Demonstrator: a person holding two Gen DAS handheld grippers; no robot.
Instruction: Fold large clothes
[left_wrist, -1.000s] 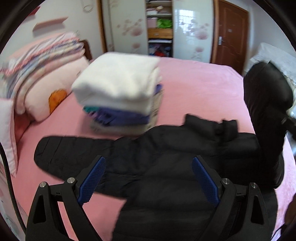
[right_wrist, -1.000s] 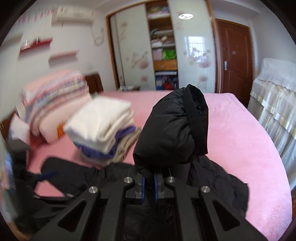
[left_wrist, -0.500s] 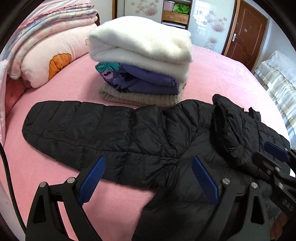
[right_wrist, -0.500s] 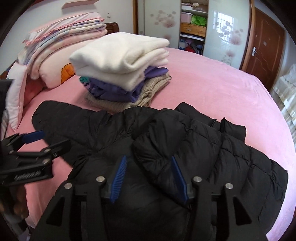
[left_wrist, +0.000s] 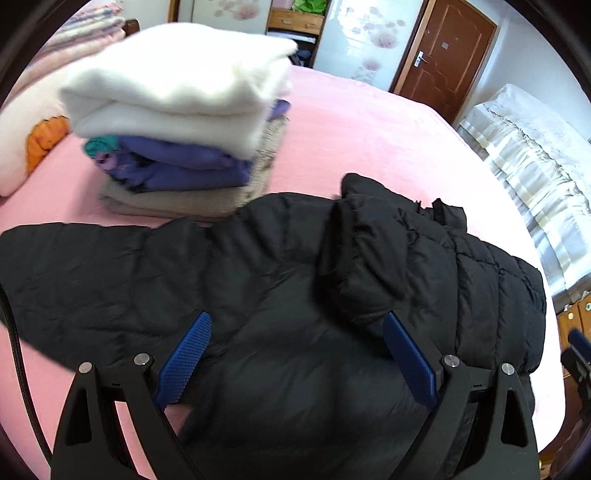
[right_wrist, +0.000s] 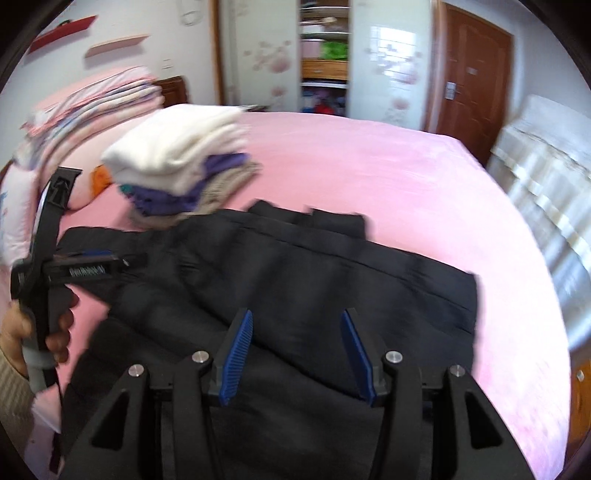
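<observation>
The sleeve the right gripper (right_wrist: 297, 350) carried a second ago now lies folded over the black puffer jacket (left_wrist: 280, 295); those tongs, clamped then, stand wide and empty above it; the left gripper (left_wrist: 295, 354) gapes wide too, jacket spread on the pink bed (left_wrist: 369, 129) just ahead; white lettering on the left tool's side is too blurred to read, perhaps a brand.

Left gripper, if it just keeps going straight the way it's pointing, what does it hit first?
Most likely the black puffer jacket: the open left gripper points onto its body, near the folded-over sleeve. Depth is unclear.
</observation>
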